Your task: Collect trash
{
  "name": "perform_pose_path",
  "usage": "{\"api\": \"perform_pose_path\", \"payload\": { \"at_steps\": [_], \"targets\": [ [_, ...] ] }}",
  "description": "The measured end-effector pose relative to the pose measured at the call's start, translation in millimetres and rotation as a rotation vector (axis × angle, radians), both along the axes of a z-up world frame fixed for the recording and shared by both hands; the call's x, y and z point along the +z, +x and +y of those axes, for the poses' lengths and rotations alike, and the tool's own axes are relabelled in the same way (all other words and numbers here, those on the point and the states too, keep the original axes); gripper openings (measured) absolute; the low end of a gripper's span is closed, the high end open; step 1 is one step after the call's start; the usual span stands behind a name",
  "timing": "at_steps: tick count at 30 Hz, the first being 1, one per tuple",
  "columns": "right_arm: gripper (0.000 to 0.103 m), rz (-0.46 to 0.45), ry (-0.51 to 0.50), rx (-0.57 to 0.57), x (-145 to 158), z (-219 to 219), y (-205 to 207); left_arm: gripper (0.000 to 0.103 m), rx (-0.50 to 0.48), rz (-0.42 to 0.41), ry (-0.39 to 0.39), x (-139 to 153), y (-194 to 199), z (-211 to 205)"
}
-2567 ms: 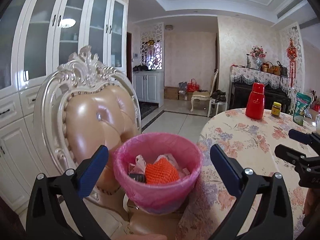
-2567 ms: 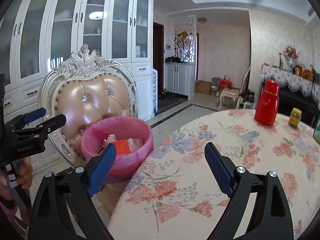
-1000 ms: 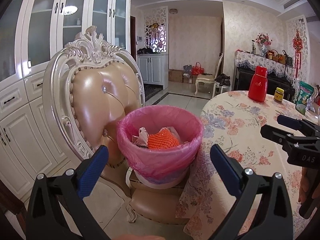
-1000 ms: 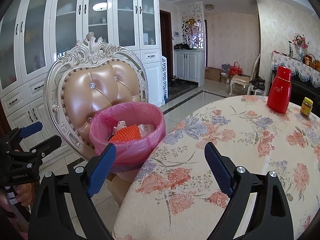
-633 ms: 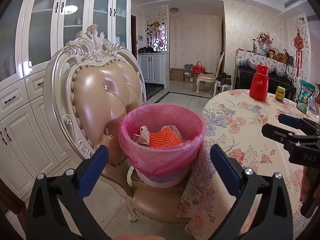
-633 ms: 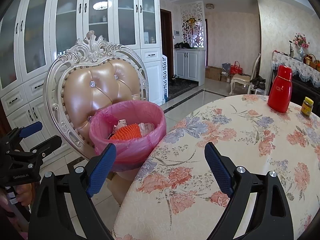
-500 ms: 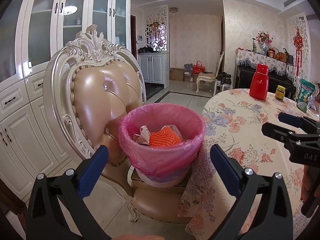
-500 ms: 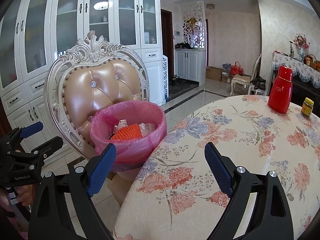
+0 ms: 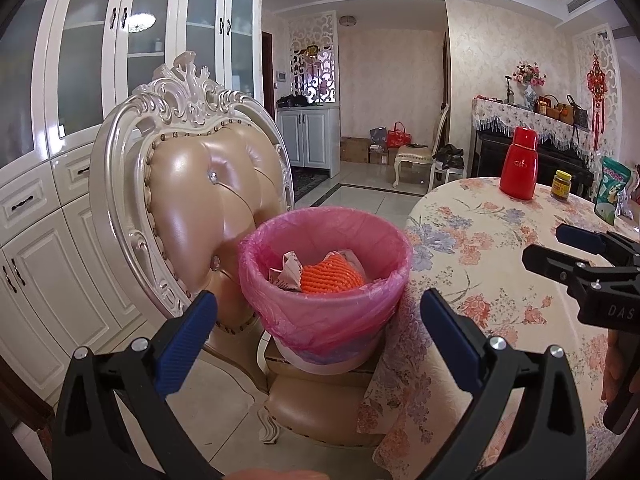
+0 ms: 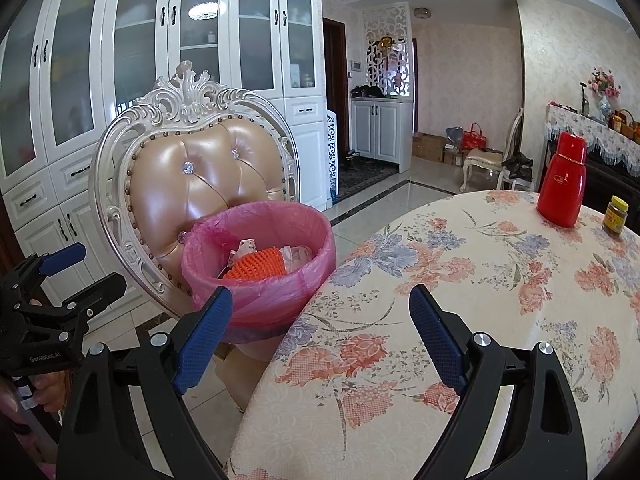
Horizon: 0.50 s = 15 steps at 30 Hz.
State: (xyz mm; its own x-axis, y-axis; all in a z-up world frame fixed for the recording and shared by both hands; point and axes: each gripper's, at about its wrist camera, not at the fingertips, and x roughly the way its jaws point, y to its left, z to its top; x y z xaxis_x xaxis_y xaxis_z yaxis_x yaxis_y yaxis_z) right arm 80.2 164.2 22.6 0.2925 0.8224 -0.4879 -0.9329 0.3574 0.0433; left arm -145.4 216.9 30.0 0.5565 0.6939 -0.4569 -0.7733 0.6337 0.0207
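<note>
one bin (image 9: 326, 300) on chair (image 9: 192, 200) — two grippers, jaws apart

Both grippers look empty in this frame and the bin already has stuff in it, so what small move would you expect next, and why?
Probably the left gripper eases forward to pinch the pink bag's rim. Both it and the right gripper are open and hold nothing. The bin on the chair already holds an orange net and paper scraps, and the table near it shows no loose trash.

Black tool (image 9: 320, 326) frames — blue ribbed pads (image 9: 186, 336), silver screws.
</note>
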Motion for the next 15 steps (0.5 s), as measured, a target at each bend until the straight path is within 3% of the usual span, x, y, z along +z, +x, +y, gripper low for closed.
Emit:
{"api": "perform_pose_path", "payload": {
  "at_steps": [15],
  "targets": [
    [0.084,0.004,0.001,0.004,2.0,-0.7,-1.2,0.098,0.004,-0.001,0.001,0.9,-1.2,-0.4]
  ]
}}
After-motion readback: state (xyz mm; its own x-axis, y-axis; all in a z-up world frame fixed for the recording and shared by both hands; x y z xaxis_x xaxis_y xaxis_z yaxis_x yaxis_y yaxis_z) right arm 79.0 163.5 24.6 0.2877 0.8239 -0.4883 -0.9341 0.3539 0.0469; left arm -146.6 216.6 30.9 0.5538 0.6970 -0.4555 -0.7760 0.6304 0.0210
